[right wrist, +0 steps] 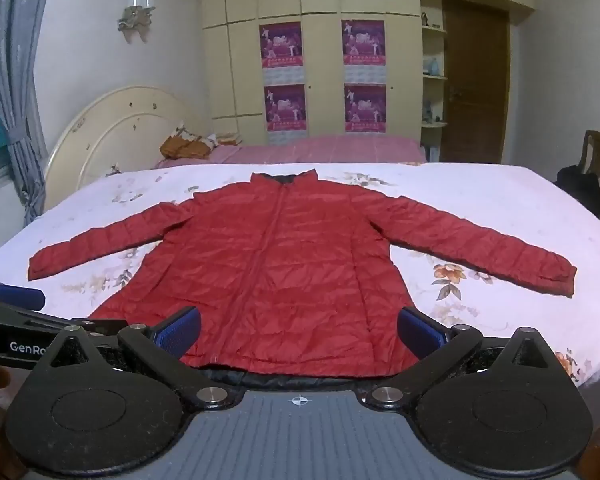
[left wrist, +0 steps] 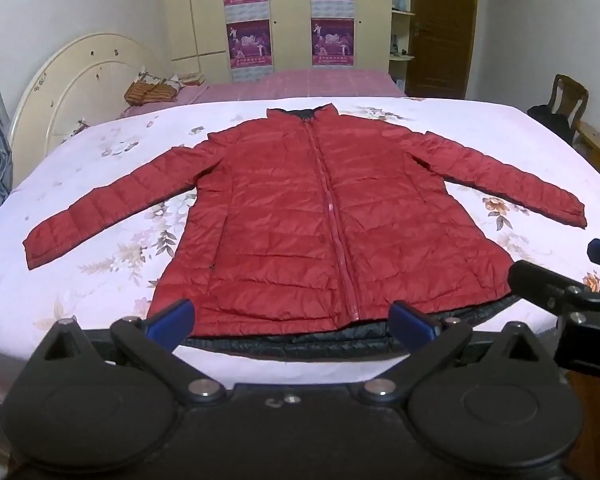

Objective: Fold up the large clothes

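Down jacket (left wrist: 300, 216): quilted red synthetic cloth, faint sheen, dark lining at hem. Bedsheet (left wrist: 100, 280): matt floral cotton-like cloth. Fingers (right wrist: 180, 330): blue ribbed pads, black matt plastic links, metal rivets. Door (right wrist: 476, 80): brown wood.

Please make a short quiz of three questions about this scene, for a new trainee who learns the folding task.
1. True or false: the red jacket lies spread flat on the bed with both sleeves stretched outward and the zipper closed.
2. Multiple choice: the left gripper is (A) shut on the hem, (B) open near the hem, holding nothing, (C) shut on a sleeve.
3. Fill in: the dark edge that shows below the jacket's hem is coloured ____.

Key:
1. True.
2. B. The right gripper is open too, also near the hem.
3. Black. It seems to be the jacket's lining or back layer.
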`<state>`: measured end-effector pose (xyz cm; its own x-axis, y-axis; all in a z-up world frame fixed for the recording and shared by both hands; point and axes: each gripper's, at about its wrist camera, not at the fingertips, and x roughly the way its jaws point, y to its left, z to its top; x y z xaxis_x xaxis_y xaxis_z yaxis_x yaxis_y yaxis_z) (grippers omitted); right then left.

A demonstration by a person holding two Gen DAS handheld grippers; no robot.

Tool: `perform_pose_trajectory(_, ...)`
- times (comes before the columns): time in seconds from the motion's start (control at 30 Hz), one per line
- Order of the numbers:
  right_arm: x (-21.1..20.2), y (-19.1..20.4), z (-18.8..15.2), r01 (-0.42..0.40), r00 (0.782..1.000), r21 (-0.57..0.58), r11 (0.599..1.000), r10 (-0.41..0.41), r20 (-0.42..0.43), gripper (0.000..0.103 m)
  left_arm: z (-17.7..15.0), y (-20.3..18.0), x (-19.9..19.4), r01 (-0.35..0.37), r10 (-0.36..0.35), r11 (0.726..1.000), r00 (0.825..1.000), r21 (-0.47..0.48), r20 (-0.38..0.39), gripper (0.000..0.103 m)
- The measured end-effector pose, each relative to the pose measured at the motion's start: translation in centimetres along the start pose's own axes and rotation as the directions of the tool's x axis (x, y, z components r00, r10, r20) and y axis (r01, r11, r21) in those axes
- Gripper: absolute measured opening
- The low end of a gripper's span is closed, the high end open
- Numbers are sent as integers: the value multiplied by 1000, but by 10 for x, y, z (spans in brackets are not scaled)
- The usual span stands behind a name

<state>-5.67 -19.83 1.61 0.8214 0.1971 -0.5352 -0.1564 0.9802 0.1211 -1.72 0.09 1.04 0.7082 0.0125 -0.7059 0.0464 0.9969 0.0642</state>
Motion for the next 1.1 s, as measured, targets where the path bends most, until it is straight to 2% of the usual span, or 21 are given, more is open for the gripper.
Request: perform_pose_trajectory(1.1, 2, -4, 7, 16, 1000, 12, 1000, -17, 13, 103, 3, 4, 2, -1, 1, 1000, 1000, -6, -4, 103)
